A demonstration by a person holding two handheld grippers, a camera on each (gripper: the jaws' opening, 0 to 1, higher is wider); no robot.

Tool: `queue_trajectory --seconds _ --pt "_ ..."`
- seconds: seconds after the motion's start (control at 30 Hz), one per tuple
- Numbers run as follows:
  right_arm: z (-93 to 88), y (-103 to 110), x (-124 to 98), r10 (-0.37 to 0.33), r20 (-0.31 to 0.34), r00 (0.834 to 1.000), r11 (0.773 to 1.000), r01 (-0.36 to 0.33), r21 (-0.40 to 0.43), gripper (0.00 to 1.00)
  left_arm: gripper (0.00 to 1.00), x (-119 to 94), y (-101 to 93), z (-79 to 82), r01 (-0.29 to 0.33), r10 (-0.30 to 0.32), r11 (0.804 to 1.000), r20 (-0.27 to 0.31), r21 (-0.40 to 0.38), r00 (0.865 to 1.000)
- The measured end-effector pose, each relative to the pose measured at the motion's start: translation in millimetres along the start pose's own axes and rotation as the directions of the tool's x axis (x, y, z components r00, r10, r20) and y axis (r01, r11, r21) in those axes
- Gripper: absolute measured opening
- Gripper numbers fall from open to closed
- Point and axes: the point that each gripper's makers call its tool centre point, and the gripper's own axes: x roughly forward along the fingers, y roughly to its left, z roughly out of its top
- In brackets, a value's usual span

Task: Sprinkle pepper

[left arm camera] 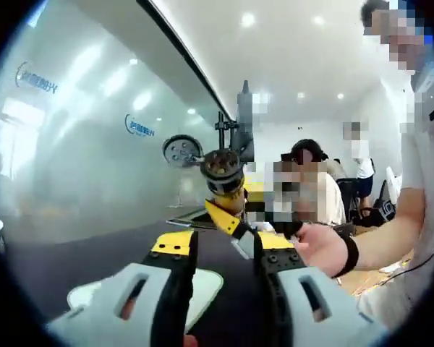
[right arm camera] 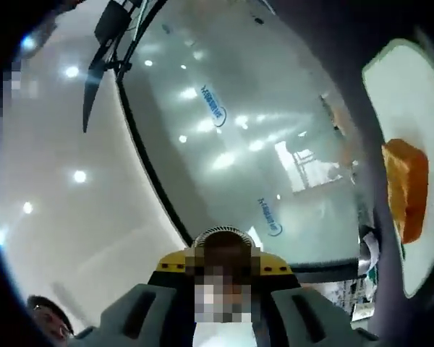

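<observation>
In the right gripper view, a mosaic patch hides most of the shaker clamped between the right gripper jaws; only its ribbed rim shows. In the left gripper view, the shaker is held up over the dark table, its holed end facing the camera, long axis tilted toward it. The left gripper stands narrowly apart, holding nothing, above a white plate; toast lies on the plate.

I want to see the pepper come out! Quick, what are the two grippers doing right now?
Left gripper: open, holding nothing.
Right gripper: shut on the pepper shaker, tipped over near the plate.
</observation>
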Motion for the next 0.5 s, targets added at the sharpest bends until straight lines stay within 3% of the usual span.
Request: queue_trajectory --seconds 0.1,0.17,0.27,0.37,0.43,0.5 --pt "16.9 3 8 -0.047 -0.012 0.999 0.988 0.045 -0.146 0.22 0.23 -14 -5.1 -15.9 -0.011 0.011 1.0 -0.018 -0.019 1.0" --pt "34.7 9 16 -0.038 0.0 0.999 0.984 0.037 -0.173 0.22 0.23 -23 -7.9 -24.2 -0.02 0.019 0.999 -0.023 -0.039 1.0" --pt "48.7 12 22 -0.066 -0.013 0.998 0.961 0.06 -0.271 0.22 0.22 -34 -8.1 -33.1 -0.045 0.044 0.996 -0.016 -0.076 0.999" --pt "59.6 10 30 -0.147 -0.048 0.988 0.892 0.112 -0.438 0.21 0.22 -44 -7.1 -41.6 -0.069 0.07 0.991 0.001 -0.116 0.998" --pt "58.6 17 38 -0.155 -0.091 0.984 0.852 0.086 -0.517 0.21 0.22 -49 -6.3 -48.0 -0.085 0.088 0.986 0.017 -0.145 0.996" --pt "63.7 17 45 -0.198 -0.065 0.978 0.801 0.123 -0.586 0.21 0.21 -53 2.8 -55.9 -0.126 0.128 0.98 0.006 -0.156 0.992"
